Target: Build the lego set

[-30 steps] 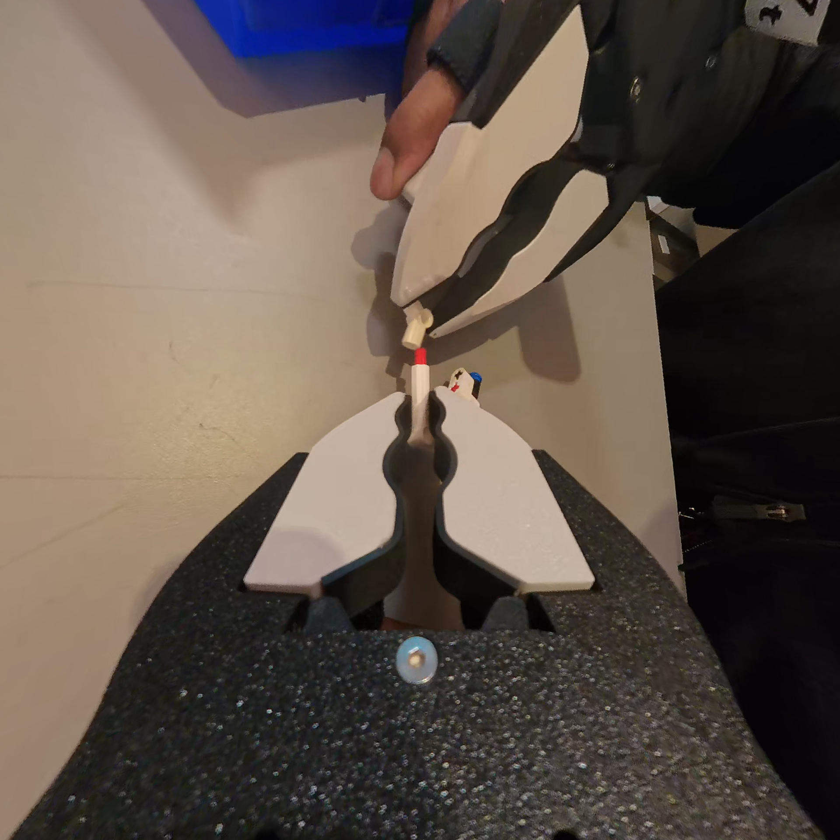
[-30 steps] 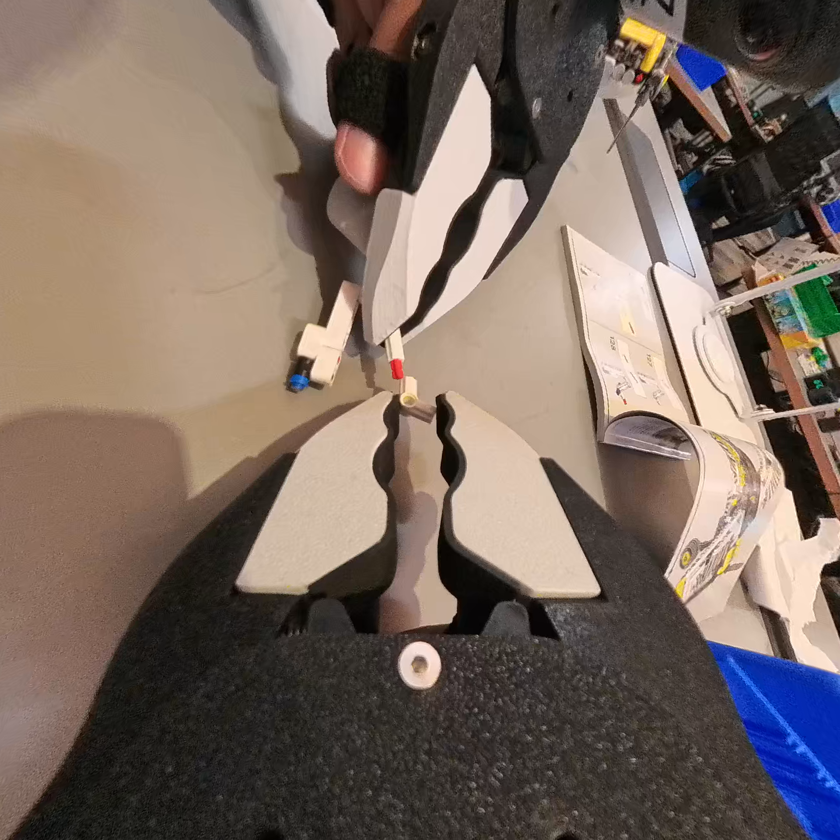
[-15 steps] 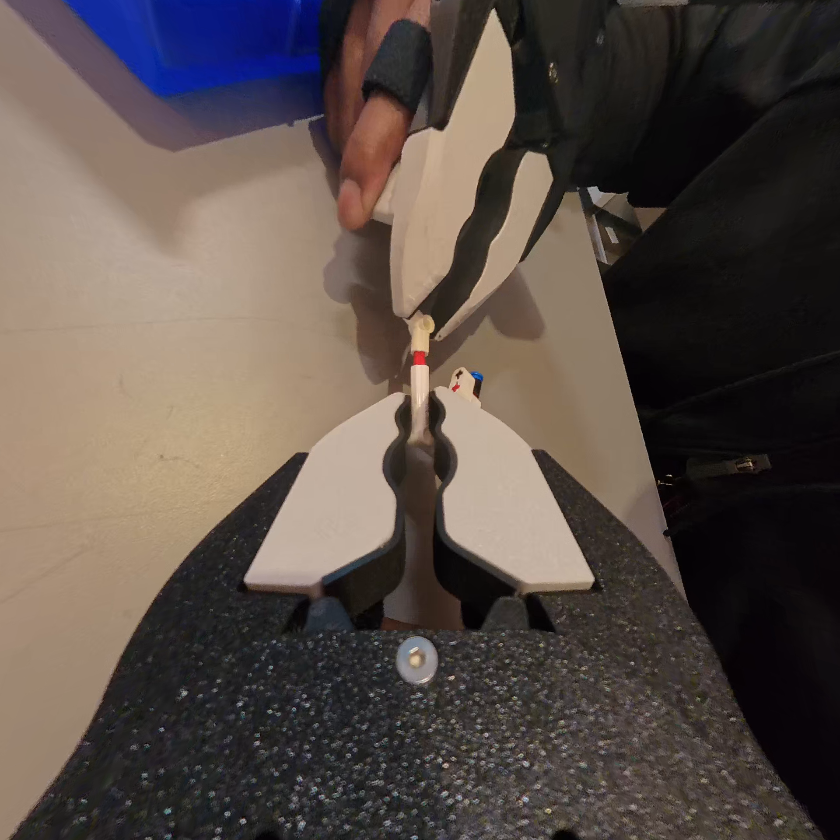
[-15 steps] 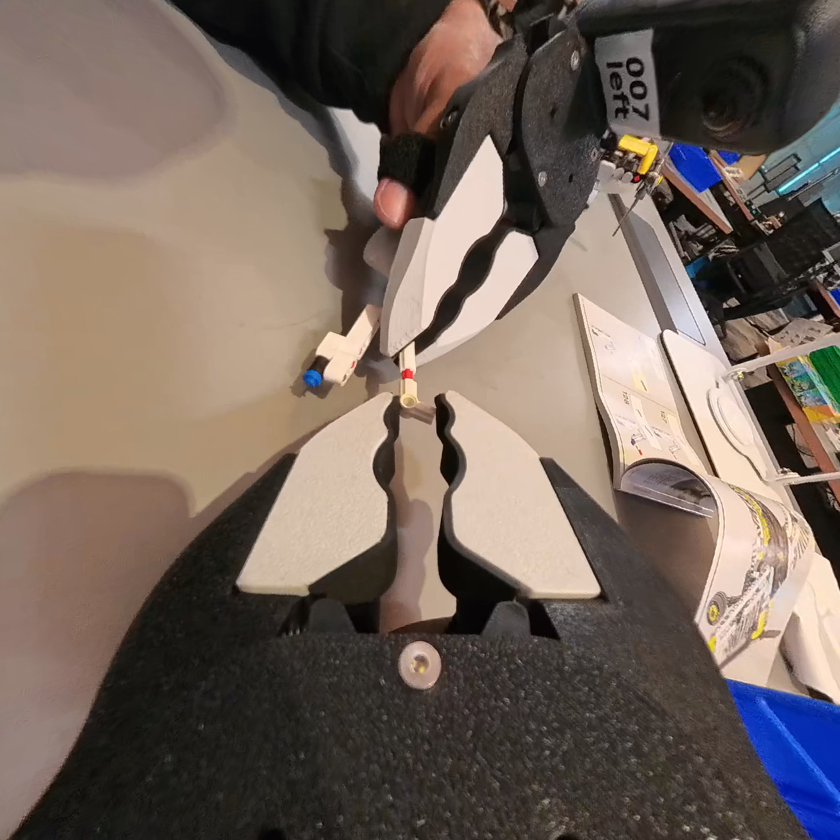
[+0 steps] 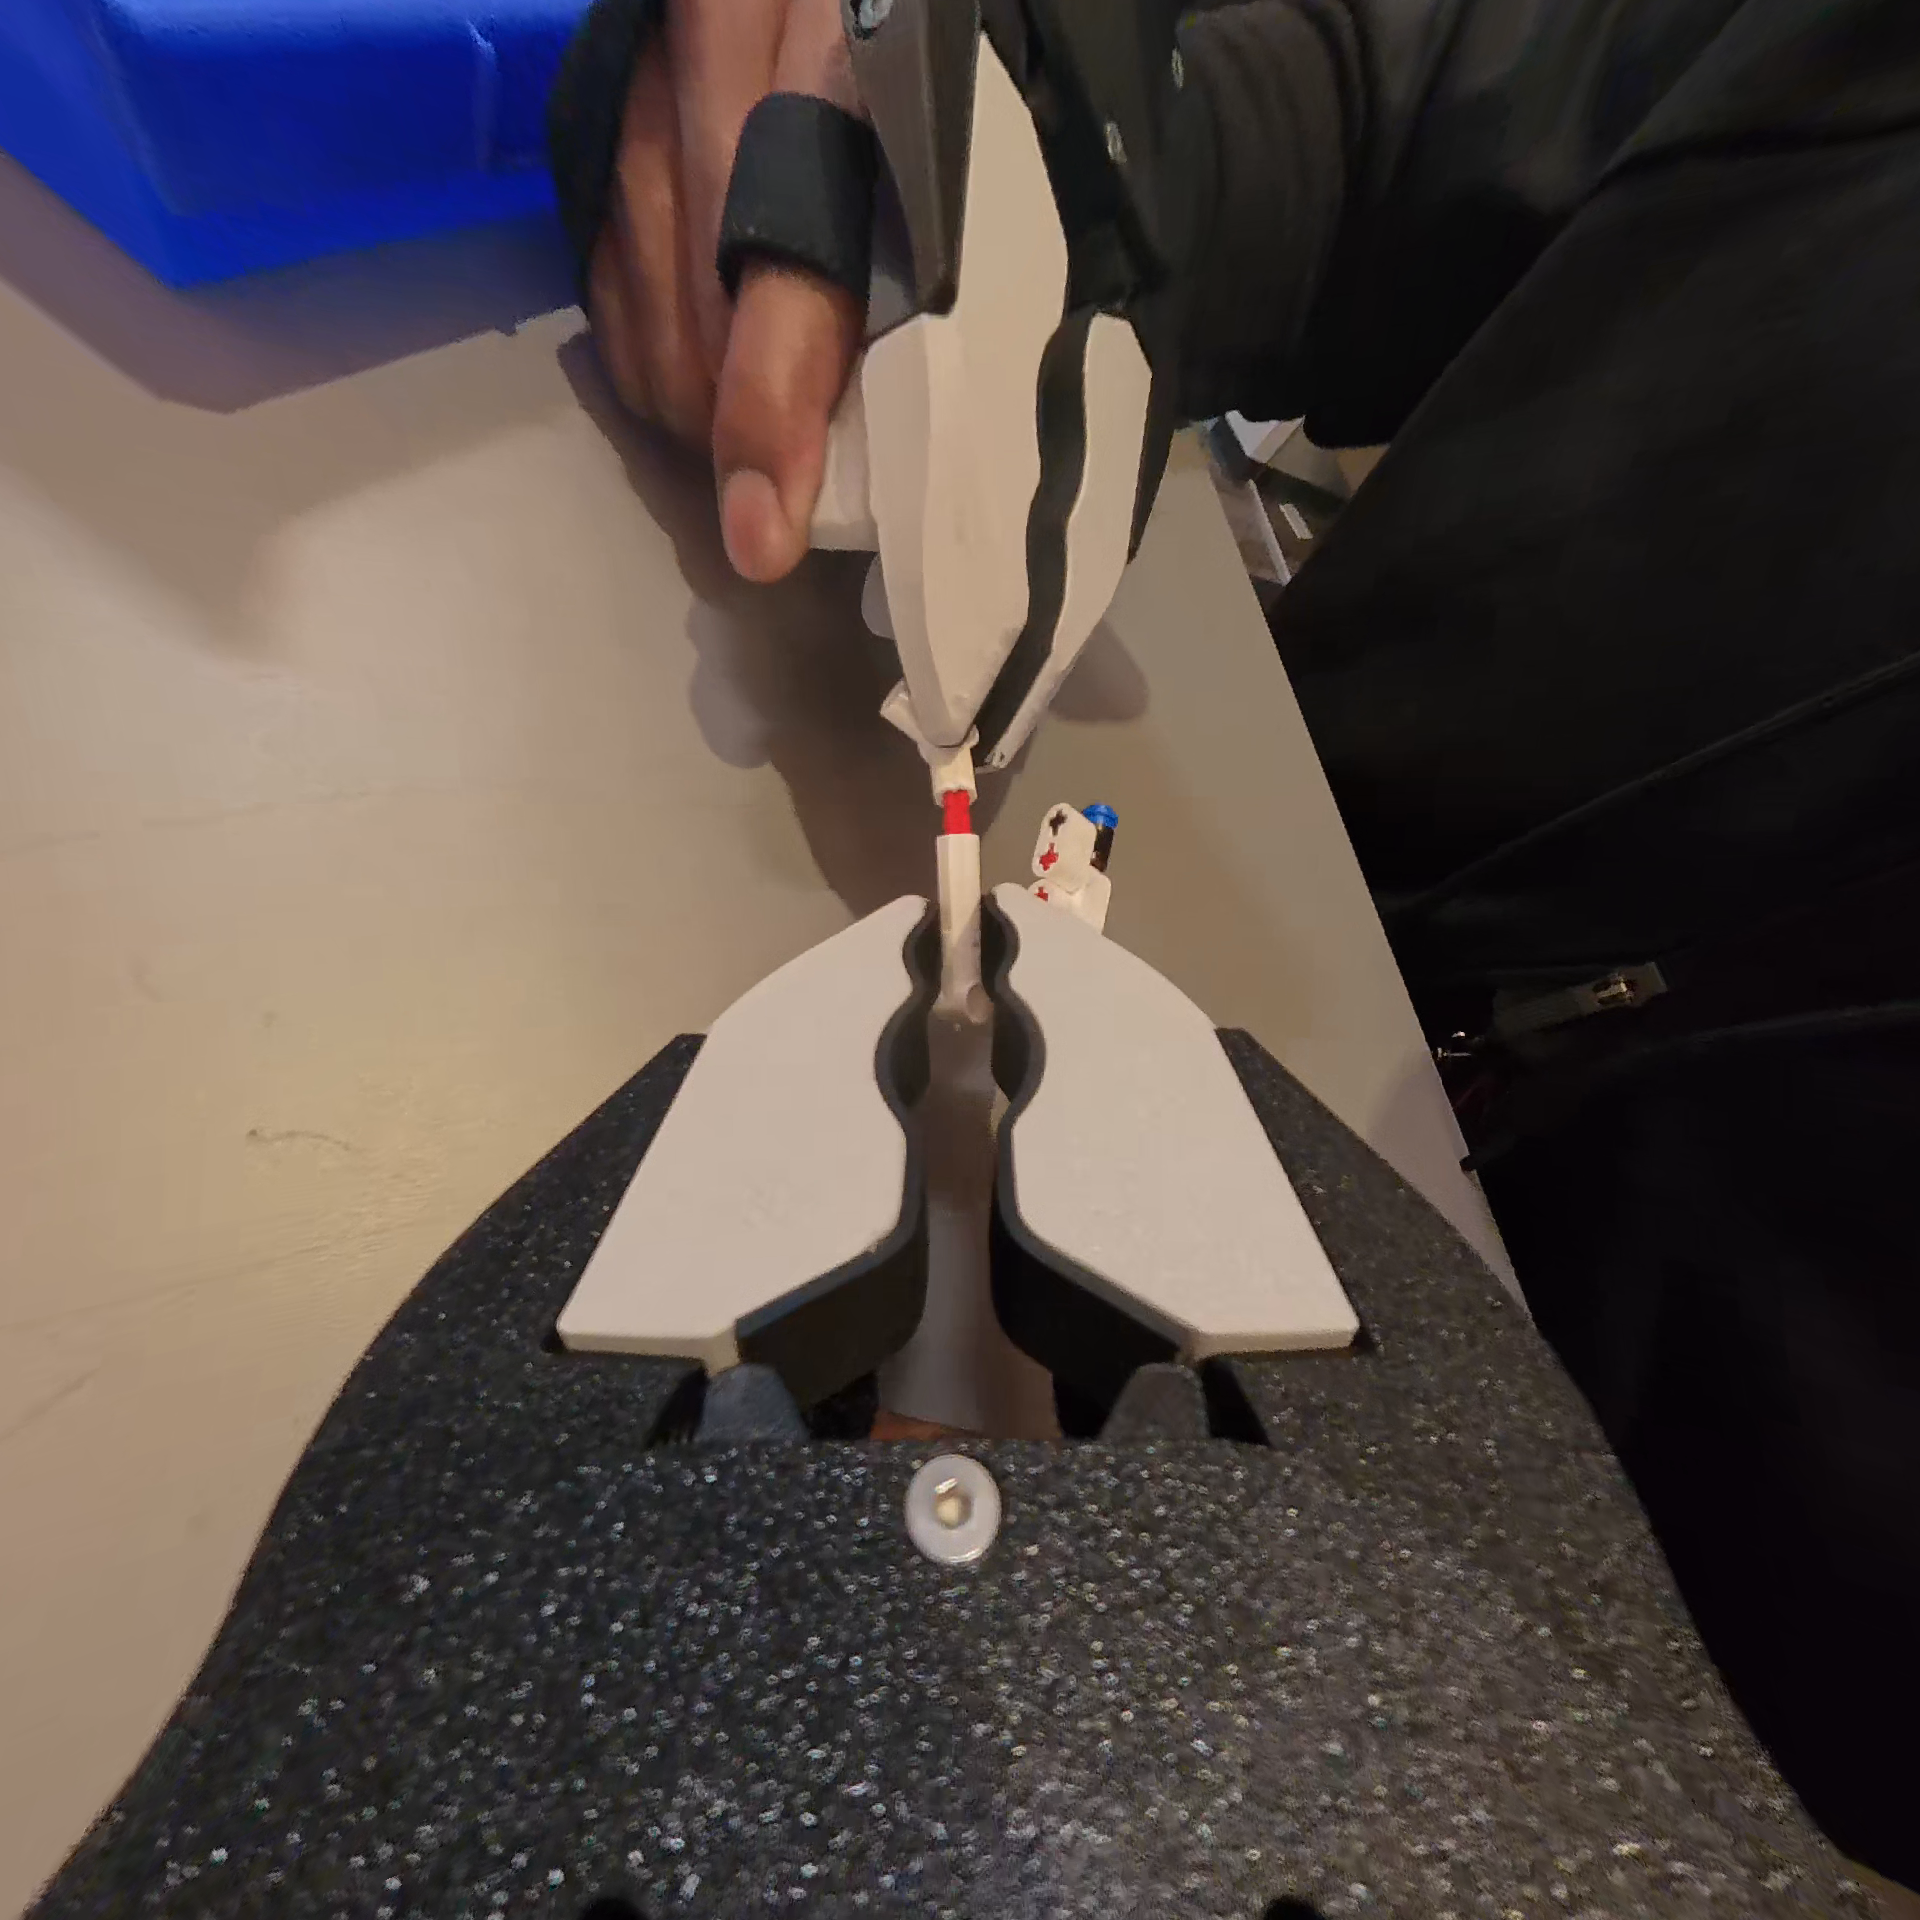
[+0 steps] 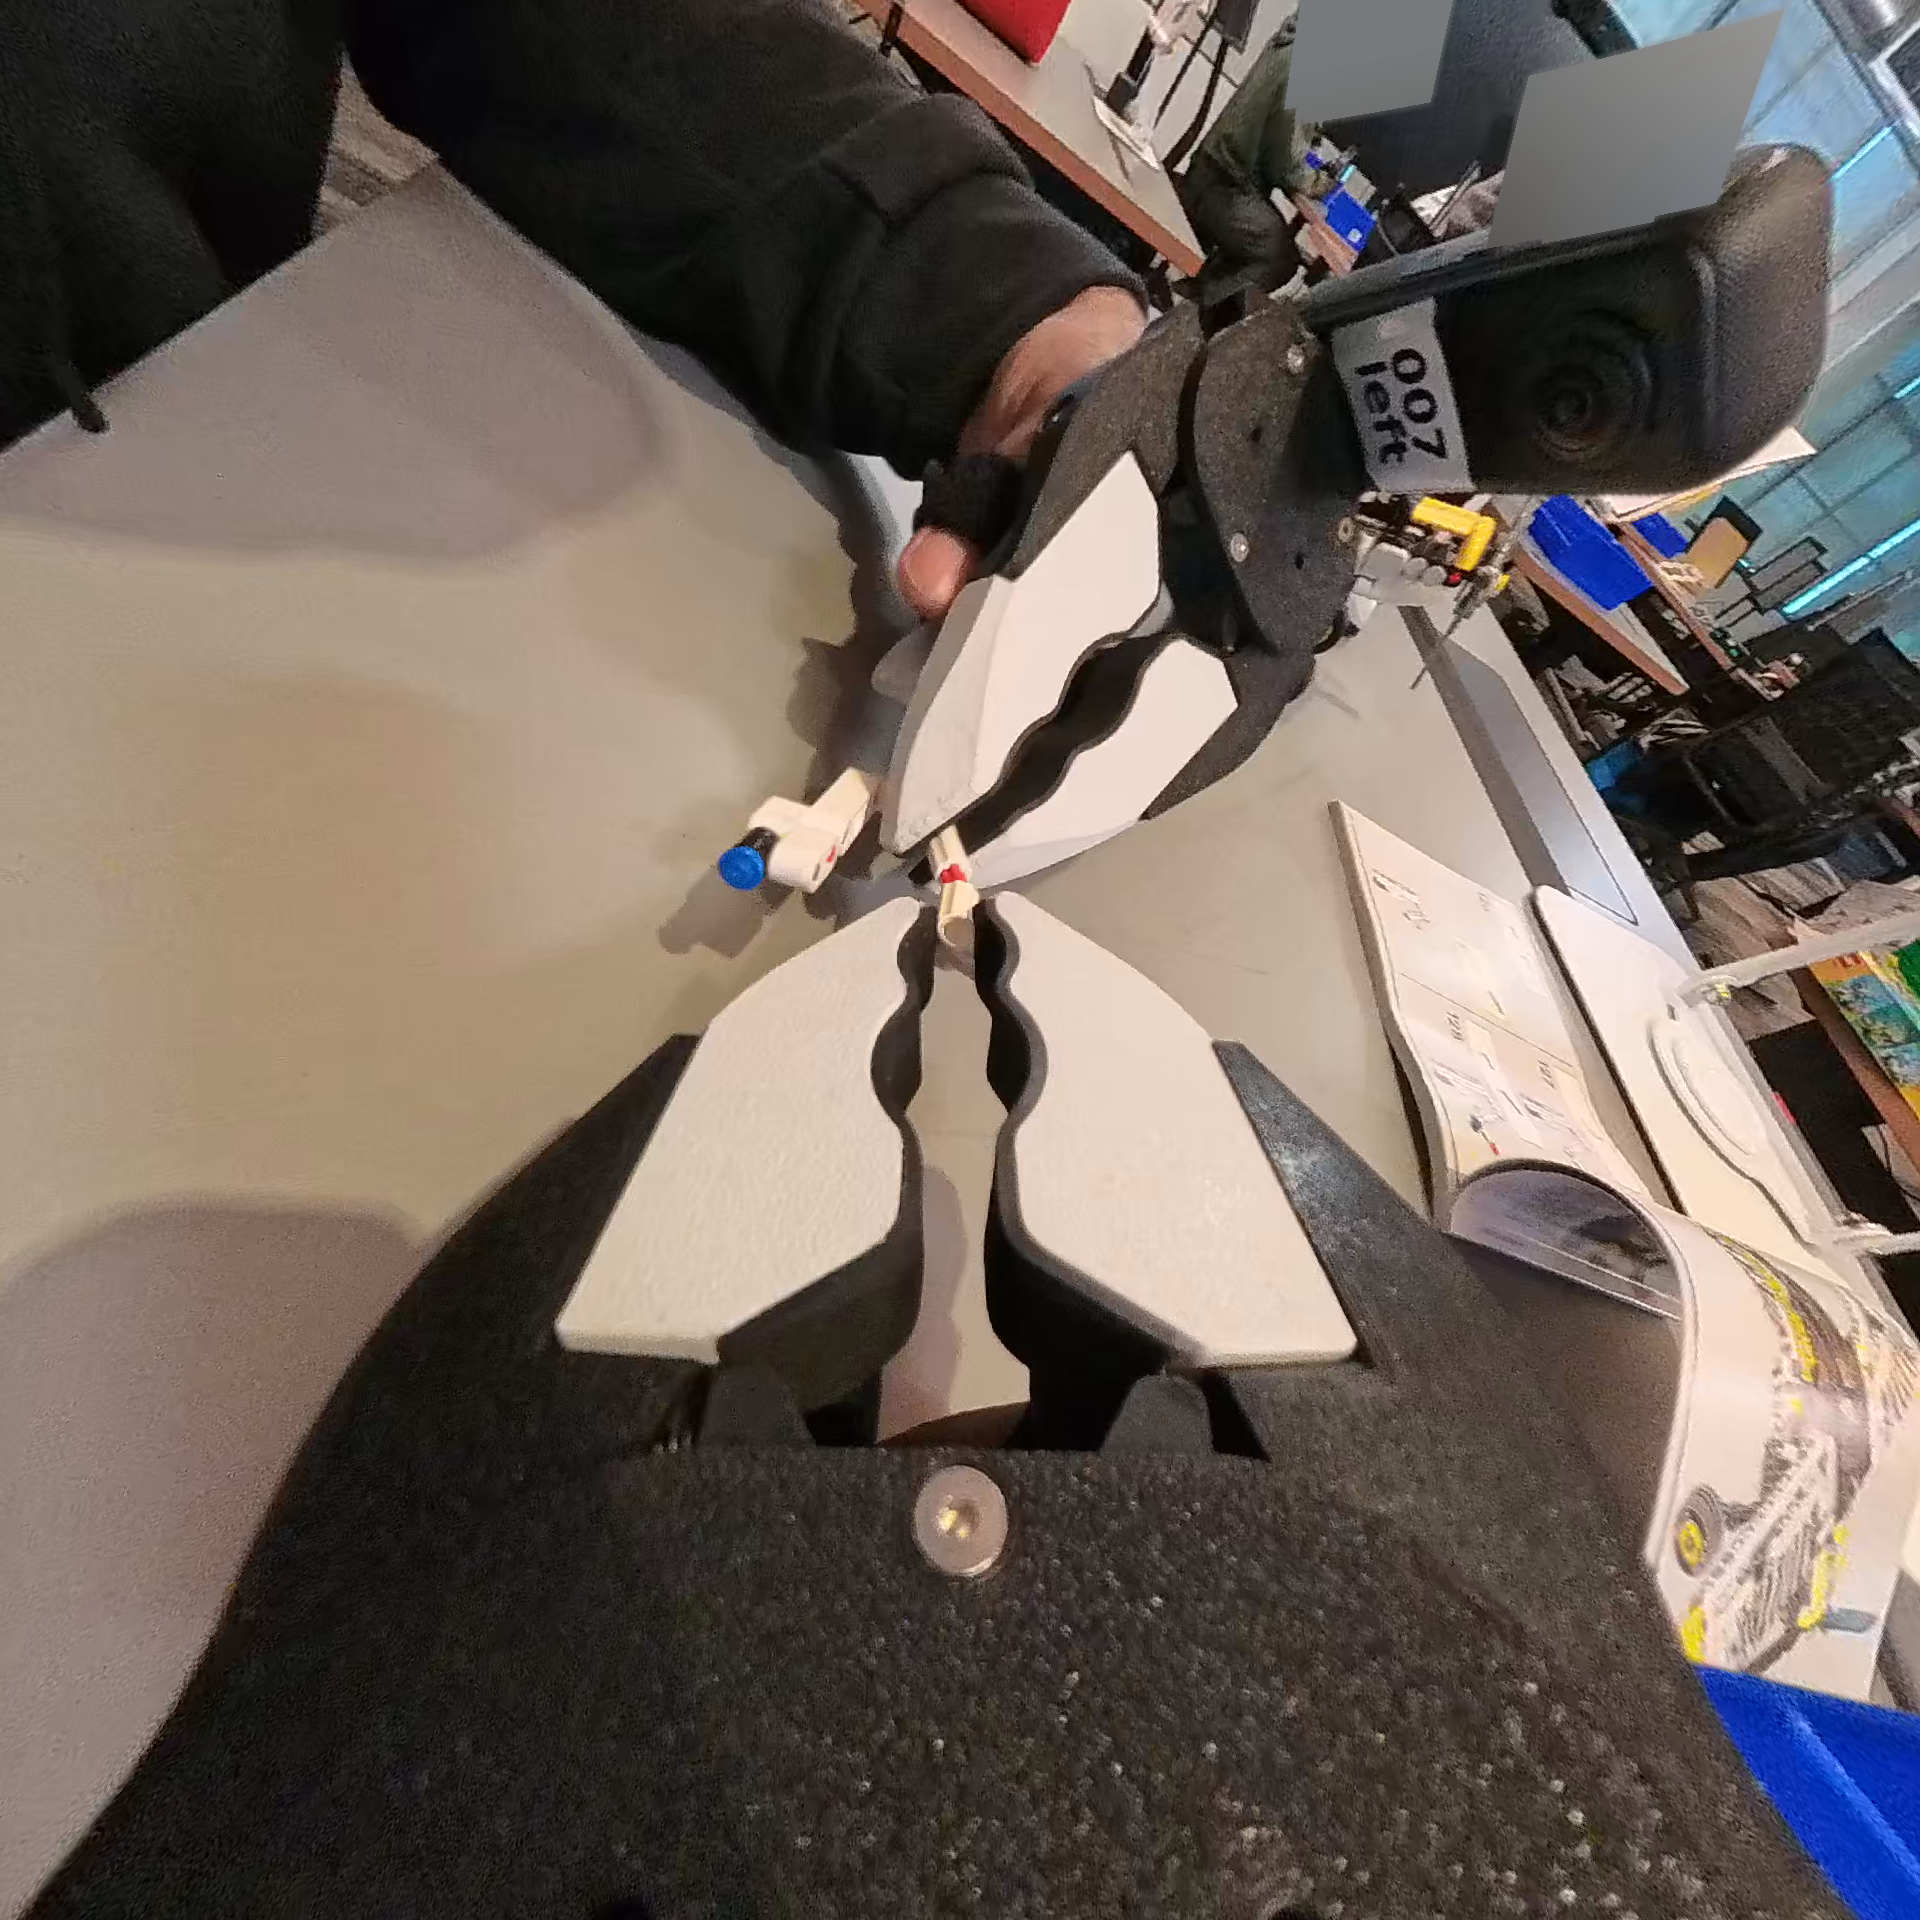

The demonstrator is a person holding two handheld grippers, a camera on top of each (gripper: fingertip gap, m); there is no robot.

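Left fingers [image 5: 831, 1039]: clamped on a white connector piece [image 5: 958, 883] bearing a red axle [image 5: 955, 810].
Right fingers [image 6: 790, 1039]: closed, apparently gripping a cream sleeve [image 6: 954, 912] on that axle.
Nearby: a white blue-tipped assembly [image 6: 800, 836] is laid on the table [image 6: 364, 831].

The beige table [image 6: 312, 831] carries a small white brick assembly with a blue stud [image 6: 795, 847], an open instruction booklet [image 6: 1475, 1039], and a blue bin [image 5: 260, 125] at its far edge.
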